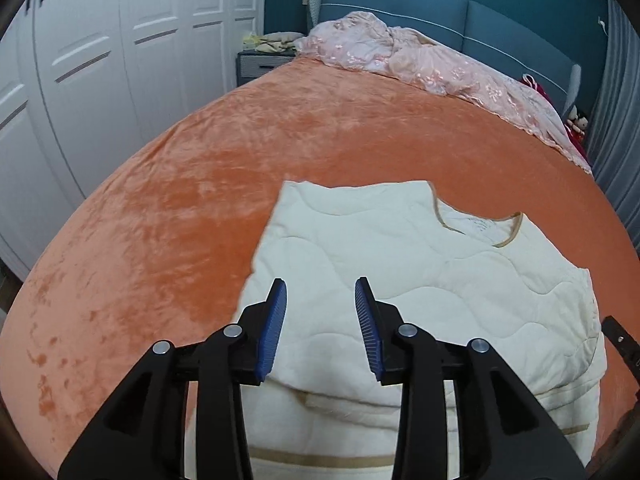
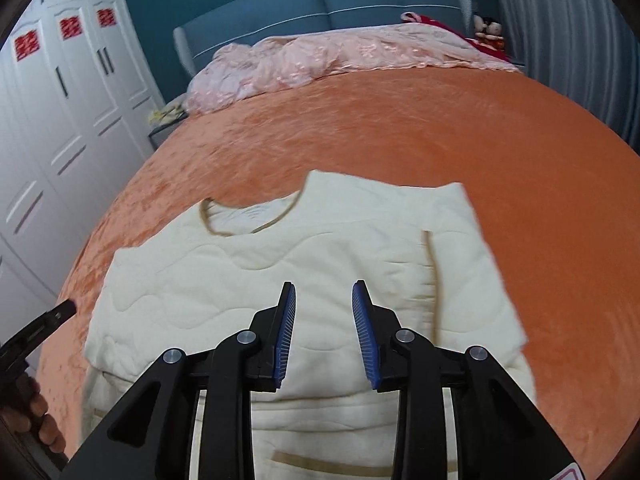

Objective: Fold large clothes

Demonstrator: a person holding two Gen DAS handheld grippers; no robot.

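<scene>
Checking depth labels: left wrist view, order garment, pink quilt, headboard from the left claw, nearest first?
1. Cream garment, directly under the left claw, on the orange bedspread.
2. Pink quilt, heaped at the bed's far end.
3. Blue headboard, behind the quilt, against the wall.

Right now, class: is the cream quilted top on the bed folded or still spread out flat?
Partly folded. The cream quilted top has its lower part doubled up over the body, with layered edges near the grippers, while its neckline lies flat on the orange bedspread.

The garment point(image 1: 400, 264) lies on the bed point(image 1: 168, 208) near its foot edge; a quilt point(image 1: 420, 60) lies along the headboard point(image 1: 400, 8).
</scene>
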